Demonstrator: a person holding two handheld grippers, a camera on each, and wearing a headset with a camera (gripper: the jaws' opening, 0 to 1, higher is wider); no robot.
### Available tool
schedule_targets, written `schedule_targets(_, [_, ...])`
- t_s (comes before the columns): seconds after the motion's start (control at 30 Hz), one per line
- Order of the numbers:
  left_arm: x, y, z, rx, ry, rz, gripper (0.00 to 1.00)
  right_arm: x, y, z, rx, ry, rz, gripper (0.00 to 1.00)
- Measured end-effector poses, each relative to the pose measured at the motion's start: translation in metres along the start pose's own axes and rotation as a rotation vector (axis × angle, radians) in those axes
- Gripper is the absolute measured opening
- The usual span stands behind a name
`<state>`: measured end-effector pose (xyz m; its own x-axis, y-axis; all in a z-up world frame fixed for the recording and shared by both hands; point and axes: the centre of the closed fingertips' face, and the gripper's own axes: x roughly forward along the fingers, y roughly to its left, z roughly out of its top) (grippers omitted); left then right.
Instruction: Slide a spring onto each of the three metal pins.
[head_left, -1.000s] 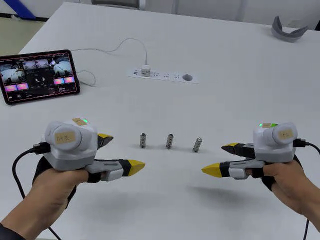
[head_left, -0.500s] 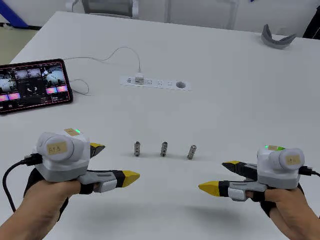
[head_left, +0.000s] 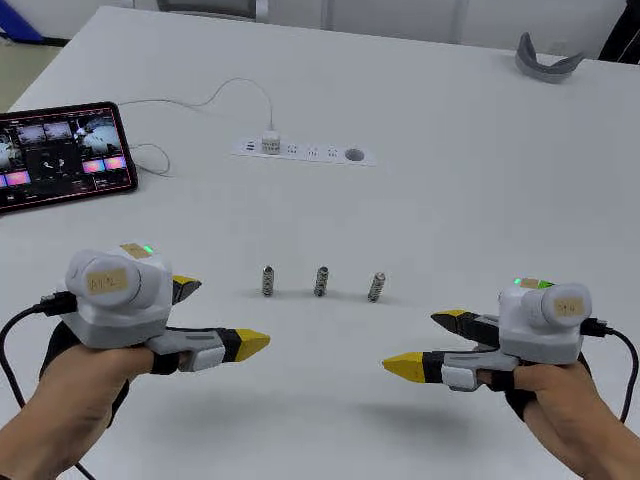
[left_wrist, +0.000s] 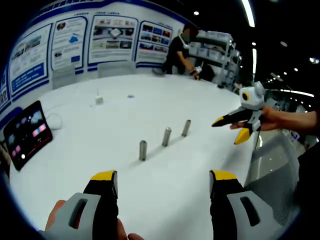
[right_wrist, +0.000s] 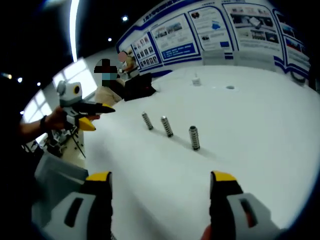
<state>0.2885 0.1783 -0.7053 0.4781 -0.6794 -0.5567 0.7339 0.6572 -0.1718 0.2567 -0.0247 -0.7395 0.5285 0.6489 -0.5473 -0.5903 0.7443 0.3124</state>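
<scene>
hovering just above the white table (head_left: 450, 210), both grippers stand with their yellow-tipped jaws spread wide and nothing between them. the left gripper (head_left: 220, 315) sits in the person's left hand (head_left: 75, 385) and the right gripper (head_left: 423, 342) in the right hand (head_left: 565, 400). the two point inward toward each other and are well apart, with bare table between their tips.

a little beyond that gap, three metal pins stand in a row on the table, apart from one another. the first pin (head_left: 267, 281) is nearest the left gripper, the middle pin (head_left: 321, 281) stands between its neighbours, and the third pin (head_left: 376, 287) is nearest the right gripper. each wears a spring (right_wrist: 194, 137) coiled around its shaft, as the right gripper view shows most plainly. neither gripper touches any pin. in the left gripper view the row runs away from the jaws toward the right gripper.

farther out, beyond the pins, a white power strip (head_left: 300, 152) lies flat with a small white plug (head_left: 270, 140) in it. a thin cable (head_left: 195, 100) loops from the plug off toward a lit tablet (head_left: 55, 155), which lies well beyond the left gripper on its outer side. a grey curved band (head_left: 545, 62) rests near the far edge, well beyond the right gripper. in the left gripper view a person (left_wrist: 177, 47) stands past the table's far end, in front of a wall of posters (left_wrist: 115, 35).
</scene>
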Motion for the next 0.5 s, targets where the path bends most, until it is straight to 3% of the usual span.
schedule_targets(0.5, [-0.0037,-0.0014,0.0003,-0.011,-0.005,-0.022,0.77,-0.0008,-0.0008,0.0011,0.005,-0.002,-0.005,0.84])
